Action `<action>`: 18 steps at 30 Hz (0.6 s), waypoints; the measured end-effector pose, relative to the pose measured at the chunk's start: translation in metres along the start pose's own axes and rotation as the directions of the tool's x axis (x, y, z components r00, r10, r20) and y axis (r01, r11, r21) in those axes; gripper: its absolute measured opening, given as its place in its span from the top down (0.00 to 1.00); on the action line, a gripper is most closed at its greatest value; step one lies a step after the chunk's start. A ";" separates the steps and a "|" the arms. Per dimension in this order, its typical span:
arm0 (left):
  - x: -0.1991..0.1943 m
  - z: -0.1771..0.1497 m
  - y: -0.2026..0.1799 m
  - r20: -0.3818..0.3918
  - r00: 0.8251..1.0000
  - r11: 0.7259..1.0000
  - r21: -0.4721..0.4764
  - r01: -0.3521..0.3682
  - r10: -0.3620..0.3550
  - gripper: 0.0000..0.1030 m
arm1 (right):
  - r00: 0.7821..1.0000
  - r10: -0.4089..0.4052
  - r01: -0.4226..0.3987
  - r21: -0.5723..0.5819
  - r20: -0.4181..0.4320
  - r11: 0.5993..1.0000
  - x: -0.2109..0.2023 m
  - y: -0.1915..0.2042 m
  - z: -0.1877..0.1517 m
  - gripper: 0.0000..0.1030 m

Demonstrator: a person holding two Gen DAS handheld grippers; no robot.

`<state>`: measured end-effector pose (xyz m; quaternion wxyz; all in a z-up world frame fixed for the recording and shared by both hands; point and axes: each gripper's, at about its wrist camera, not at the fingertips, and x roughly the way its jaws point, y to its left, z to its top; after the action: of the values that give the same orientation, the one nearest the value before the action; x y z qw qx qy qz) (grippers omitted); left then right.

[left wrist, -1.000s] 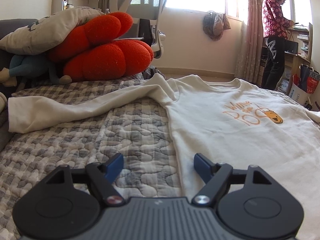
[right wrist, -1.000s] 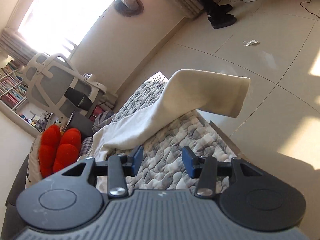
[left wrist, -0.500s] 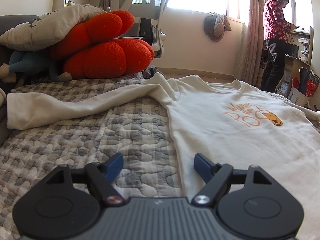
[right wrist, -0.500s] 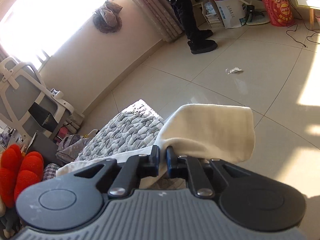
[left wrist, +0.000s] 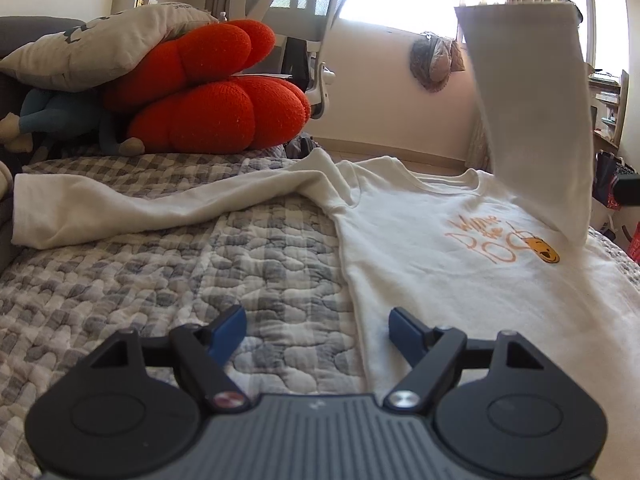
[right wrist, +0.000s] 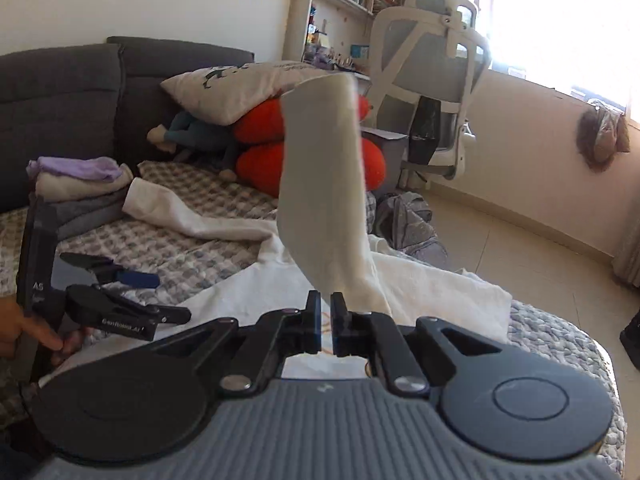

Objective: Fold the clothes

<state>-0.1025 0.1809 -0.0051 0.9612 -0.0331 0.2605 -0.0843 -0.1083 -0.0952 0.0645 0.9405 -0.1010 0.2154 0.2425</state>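
Cream sweatshirt (left wrist: 440,280) lies face-up on the quilt (left wrist: 160,280); right gripper (right wrist: 326,330), nearly closed, pinches its raised sleeve (right wrist: 324,184); left gripper (left wrist: 316,326) gapes empty beside the sweatshirt's side edge; best laid flat across the chest.

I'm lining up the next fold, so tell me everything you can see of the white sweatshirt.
The white sweatshirt looks like soft, thick cotton, with long sleeves, a round neckline and an orange script print with a small bear face on the chest. Its body lies front up on the grey checked quilt. One sleeve lies stretched flat across the quilt toward the pillows. The other sleeve is lifted, cuff uppermost, pinched near its base by the right gripper. The open left gripper hovers at the side edge.
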 end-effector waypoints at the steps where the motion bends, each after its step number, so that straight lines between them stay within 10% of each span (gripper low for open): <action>1: 0.000 0.000 0.000 0.000 1.000 1.000 0.000 0.002 -0.002 0.22 | 1.000 -0.001 0.002 0.022 -0.023 1.000 0.000 -0.001 -0.005 0.91; 9: -0.001 -0.001 0.000 0.003 1.000 1.000 -0.006 0.005 -0.005 0.22 | 0.982 -0.005 0.045 0.213 -0.187 0.976 0.002 -0.019 -0.045 0.88; 13: 0.000 0.000 -0.003 0.001 1.000 1.000 0.008 -0.010 0.010 0.22 | 0.984 -0.026 0.114 0.507 -0.179 0.854 0.001 -0.068 -0.053 0.75; 18: 0.002 0.000 -0.007 -0.007 1.000 0.999 0.034 -0.030 0.031 0.21 | 0.978 -0.081 0.182 0.589 -0.193 0.787 -0.006 -0.094 -0.064 0.53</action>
<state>-0.1019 0.1736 -0.0048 0.9618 -0.0126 0.2633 -0.0742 -0.0885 -0.1976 0.0185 0.9181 0.1702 0.3474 0.0862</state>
